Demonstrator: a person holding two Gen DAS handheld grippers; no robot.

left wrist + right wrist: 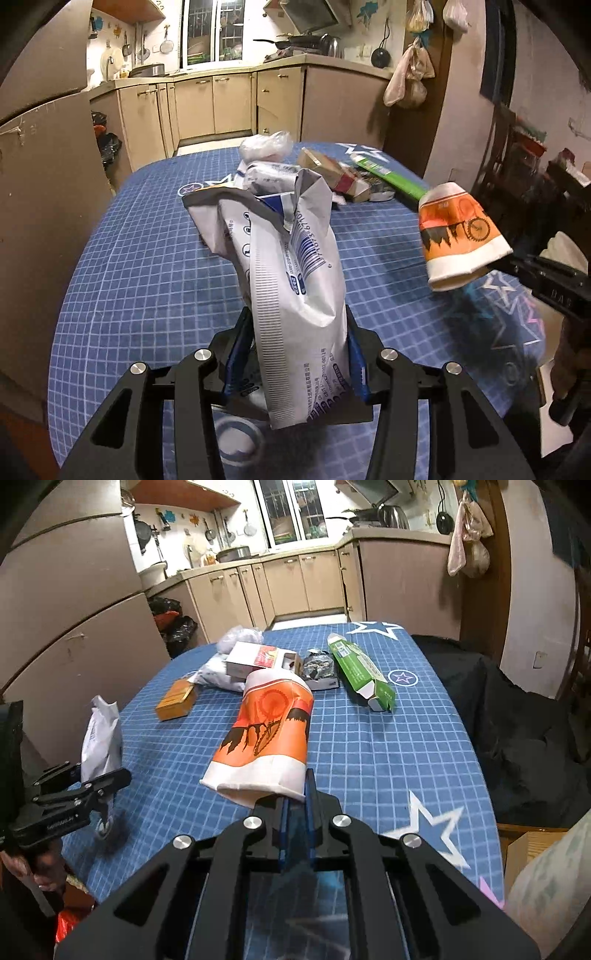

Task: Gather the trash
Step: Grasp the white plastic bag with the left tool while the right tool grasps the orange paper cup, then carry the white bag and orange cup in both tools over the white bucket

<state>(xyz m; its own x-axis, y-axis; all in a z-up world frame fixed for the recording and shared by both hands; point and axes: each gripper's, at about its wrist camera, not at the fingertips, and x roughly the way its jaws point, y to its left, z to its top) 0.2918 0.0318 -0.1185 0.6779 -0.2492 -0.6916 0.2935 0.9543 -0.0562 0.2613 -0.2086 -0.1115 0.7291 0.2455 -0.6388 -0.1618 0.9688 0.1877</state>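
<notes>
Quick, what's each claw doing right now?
Left claw: shut on the white bag.
Right claw: shut on the rim of the orange paper cup.

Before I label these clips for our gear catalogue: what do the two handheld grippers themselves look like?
Both match. The left gripper and right gripper are matte black, angular linkage frames with cut-out slots, round silver pivot bolts and blue pads lining the fingers. Faint embossed lettering runs along each body's side, too blurred to read. No cables or sleeves show.
</notes>
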